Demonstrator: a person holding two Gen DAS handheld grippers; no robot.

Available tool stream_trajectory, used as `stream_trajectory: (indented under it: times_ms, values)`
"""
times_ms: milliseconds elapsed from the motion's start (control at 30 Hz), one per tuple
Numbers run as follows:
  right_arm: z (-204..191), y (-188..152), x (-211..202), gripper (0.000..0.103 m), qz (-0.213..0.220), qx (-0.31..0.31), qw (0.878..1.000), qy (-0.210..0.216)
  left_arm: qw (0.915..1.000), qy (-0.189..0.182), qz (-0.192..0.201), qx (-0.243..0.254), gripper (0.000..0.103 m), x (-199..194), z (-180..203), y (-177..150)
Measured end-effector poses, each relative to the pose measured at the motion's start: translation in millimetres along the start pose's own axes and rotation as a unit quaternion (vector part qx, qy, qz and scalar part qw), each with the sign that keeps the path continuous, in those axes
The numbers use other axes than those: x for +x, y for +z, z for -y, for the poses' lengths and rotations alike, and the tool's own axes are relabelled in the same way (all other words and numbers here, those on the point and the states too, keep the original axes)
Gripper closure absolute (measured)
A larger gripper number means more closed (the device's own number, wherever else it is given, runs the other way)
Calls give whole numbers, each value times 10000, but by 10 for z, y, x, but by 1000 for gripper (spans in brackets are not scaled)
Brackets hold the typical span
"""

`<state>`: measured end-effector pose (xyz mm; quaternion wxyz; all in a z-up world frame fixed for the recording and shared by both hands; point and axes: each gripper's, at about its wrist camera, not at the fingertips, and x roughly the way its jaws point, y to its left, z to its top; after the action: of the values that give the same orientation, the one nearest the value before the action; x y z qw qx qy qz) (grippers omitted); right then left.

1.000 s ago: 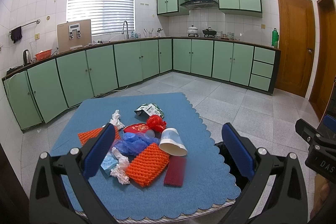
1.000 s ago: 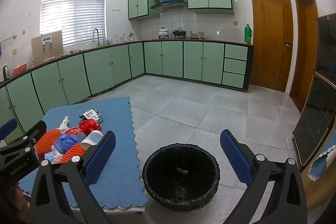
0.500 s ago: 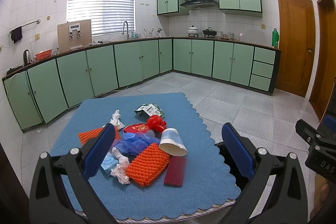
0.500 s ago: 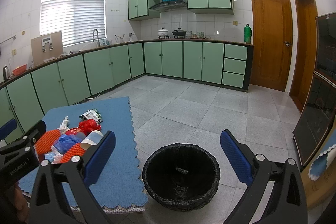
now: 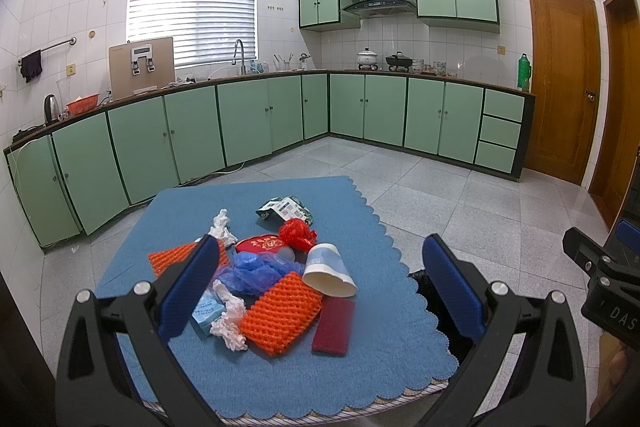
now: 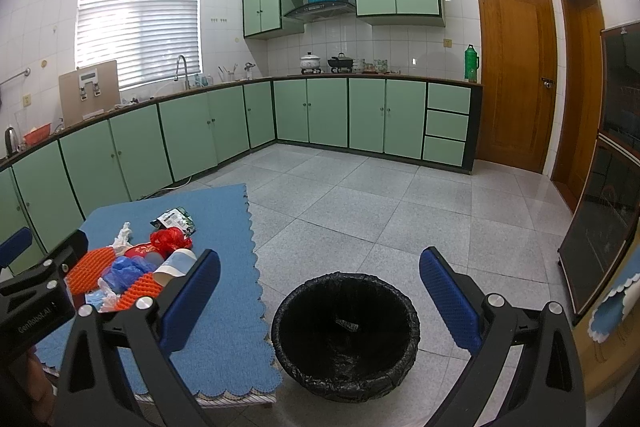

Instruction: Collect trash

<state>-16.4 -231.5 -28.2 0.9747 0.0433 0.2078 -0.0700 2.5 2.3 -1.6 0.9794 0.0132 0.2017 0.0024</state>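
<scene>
Setting: a tiled kitchen lined with green cabinets [image 5: 248, 123], a low table under a blue cloth [image 5: 360, 367] in the foreground.

Left gripper [image 5: 318, 287]: held above the near edge of the table, its blue-padded fingers [image 5: 188, 287] spread wide and holding nothing, the trash pile framed between them.

Right gripper [image 6: 320, 299]: poised over the floor to the right of the table, jaws likewise wide apart and empty, the bin below and between them.

Trash: heaped at the middle of the cloth. An orange foam net [image 5: 282, 315] lies nearest, touching a dark red pad [image 5: 334, 325] on its right. A paper cup [image 5: 328, 269] lies on its side just behind them, mouth toward the camera. A blue plastic bag [image 5: 252, 271] is bunched at the centre, with white tissue [image 5: 230, 321] and a small pale blue packet [image 5: 206, 311] on its left.

Further back: a red round lid [image 5: 260, 243], crumpled red plastic [image 5: 296, 233], a second orange net [image 5: 170, 257], another tissue [image 5: 220, 227] and a dark printed wrapper [image 5: 286, 209] farthest from the grippers.

Bin [image 6: 346, 335]: black-lined, on the floor just beside the table's right edge, one small scrap [image 6: 347, 324] at its bottom.
</scene>
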Motion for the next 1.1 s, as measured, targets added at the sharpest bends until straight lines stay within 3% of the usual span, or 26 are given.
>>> stream_trajectory:
  times_ms: [833,1100]
  values:
    - [7,-13,34,6,-5,53,10000,-5,10000,20,-5,-5,5,17,-29,-4]
    - [-226,22,260,6,-57,14,9998,190,9982,547,-56,-228,5,263,-499,15]
